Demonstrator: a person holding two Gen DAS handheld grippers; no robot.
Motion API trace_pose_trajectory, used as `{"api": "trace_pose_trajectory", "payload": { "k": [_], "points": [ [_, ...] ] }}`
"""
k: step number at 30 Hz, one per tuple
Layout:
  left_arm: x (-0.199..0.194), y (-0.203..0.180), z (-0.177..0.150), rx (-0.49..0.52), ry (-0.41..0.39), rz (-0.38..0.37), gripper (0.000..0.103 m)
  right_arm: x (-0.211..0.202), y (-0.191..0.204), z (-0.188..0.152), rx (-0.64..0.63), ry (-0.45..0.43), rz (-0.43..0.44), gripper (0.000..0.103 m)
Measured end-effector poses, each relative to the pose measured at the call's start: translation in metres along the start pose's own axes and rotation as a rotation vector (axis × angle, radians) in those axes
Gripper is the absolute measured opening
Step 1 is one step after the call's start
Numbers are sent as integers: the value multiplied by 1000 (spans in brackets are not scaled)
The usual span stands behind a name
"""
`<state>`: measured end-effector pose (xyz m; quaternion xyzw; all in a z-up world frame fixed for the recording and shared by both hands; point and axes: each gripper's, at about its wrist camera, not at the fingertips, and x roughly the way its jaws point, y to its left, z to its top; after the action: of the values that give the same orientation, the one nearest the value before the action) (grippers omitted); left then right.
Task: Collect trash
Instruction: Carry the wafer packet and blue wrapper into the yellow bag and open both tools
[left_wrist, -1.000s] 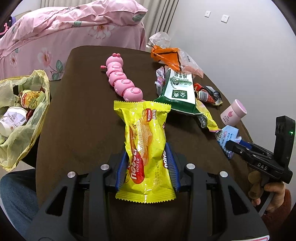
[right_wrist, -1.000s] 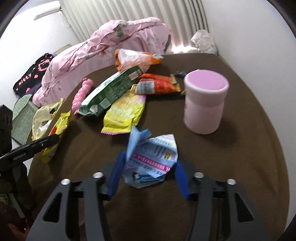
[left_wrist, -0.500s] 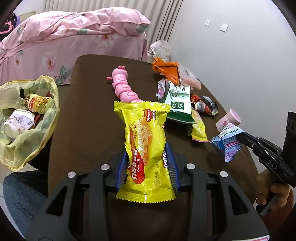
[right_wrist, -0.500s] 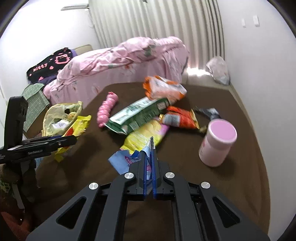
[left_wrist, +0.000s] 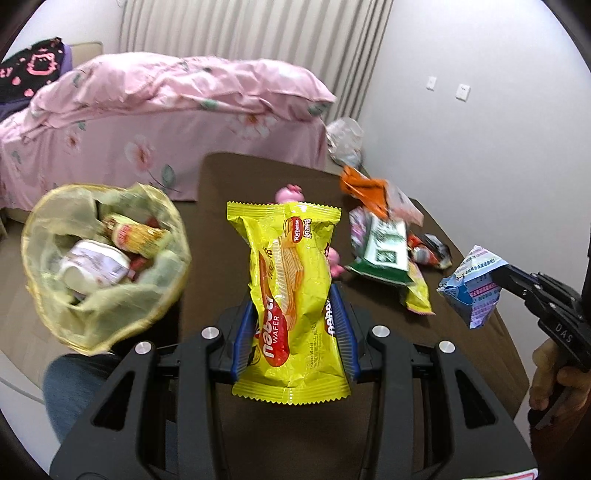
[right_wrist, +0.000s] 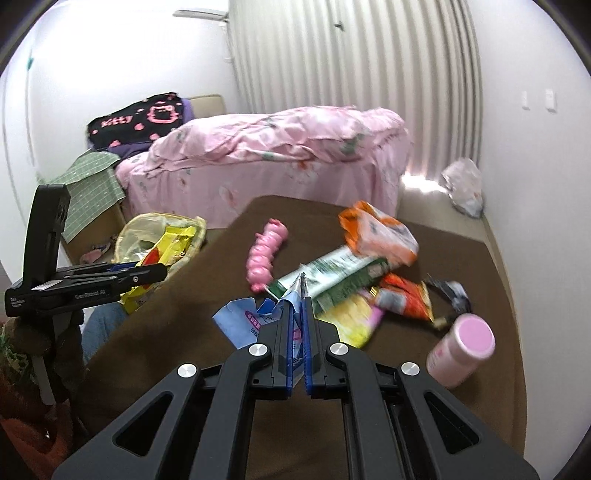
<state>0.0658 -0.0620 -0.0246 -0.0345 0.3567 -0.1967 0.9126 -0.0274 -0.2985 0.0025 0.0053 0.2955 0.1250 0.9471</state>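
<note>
My left gripper (left_wrist: 293, 325) is shut on a yellow wafer packet (left_wrist: 291, 295) and holds it above the brown table (left_wrist: 221, 229). It also shows at the left of the right wrist view (right_wrist: 147, 273). My right gripper (right_wrist: 299, 314) is shut on a blue and white crumpled wrapper (right_wrist: 240, 321), lifted off the table; it also shows in the left wrist view (left_wrist: 476, 288). A yellow trash bag (left_wrist: 103, 266) with a white cup and wrappers in it stands open left of the table, also in the right wrist view (right_wrist: 136, 236).
On the table lie a pink caterpillar toy (right_wrist: 266, 254), a green packet (right_wrist: 332, 273), an orange packet (right_wrist: 376, 232), a red wrapper (right_wrist: 402, 299), a yellow wrapper (right_wrist: 354, 317) and a pink-lidded bottle (right_wrist: 461, 347). A pink bed (right_wrist: 277, 162) stands behind.
My right gripper closed on the blue and white wrapper and lifted it off the table. Both grippers have risen and the left one has swung toward the trash bag.
</note>
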Motion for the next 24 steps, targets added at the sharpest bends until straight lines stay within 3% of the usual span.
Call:
{"api": "trace_pose_trajectory", "payload": {
  "k": [3,6,11,16,24],
  "points": [
    [-9,23,6,-29,-37,47,37,10,17,19,-51,-8,49,6],
    [-21,62,13,-101,-82,148,37,24,33,42,-103,-21,100,6],
    [-27,130,4,-245,-57,272,37,73,60,85,-175,0,212,6],
    [-3,176,-1,-376,31,285,37,142,88,127,-205,43,326,6],
    [71,206,11,-436,156,300,33,243,139,165,-276,138,451,6]
  ]
}}
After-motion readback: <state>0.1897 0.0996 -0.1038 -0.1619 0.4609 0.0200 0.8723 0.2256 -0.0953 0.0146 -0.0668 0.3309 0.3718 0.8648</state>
